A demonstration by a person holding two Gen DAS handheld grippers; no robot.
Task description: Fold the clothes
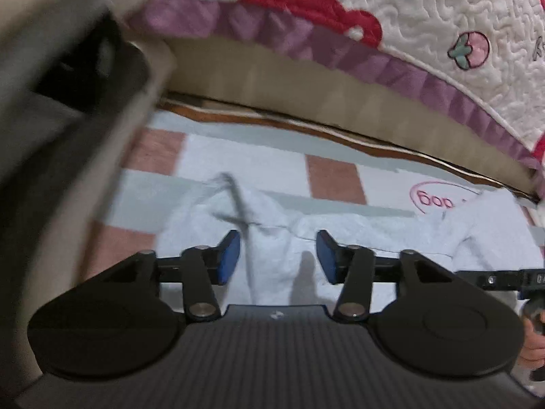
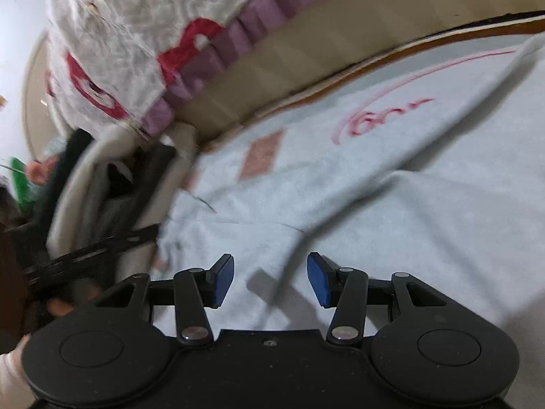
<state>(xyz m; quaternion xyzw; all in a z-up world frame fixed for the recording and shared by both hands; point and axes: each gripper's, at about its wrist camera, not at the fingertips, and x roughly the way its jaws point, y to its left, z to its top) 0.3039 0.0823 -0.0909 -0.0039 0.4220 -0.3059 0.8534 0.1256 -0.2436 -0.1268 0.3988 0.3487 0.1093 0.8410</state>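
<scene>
Two large cloths are seen: a white quilted bedspread with purple frill (image 1: 425, 17) at the far side, and a pale blue checked blanket (image 1: 259, 156) below it. On that blanket a pale blue garment (image 1: 279, 255) is spread. Above it the left gripper (image 1: 277, 255) and right gripper (image 2: 270, 279) are held open, nothing between their blue pads.

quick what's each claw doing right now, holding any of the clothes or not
Left claw: open, holding nothing, over the pale blue garment.
Right claw: open, holding nothing, over the same garment.
</scene>
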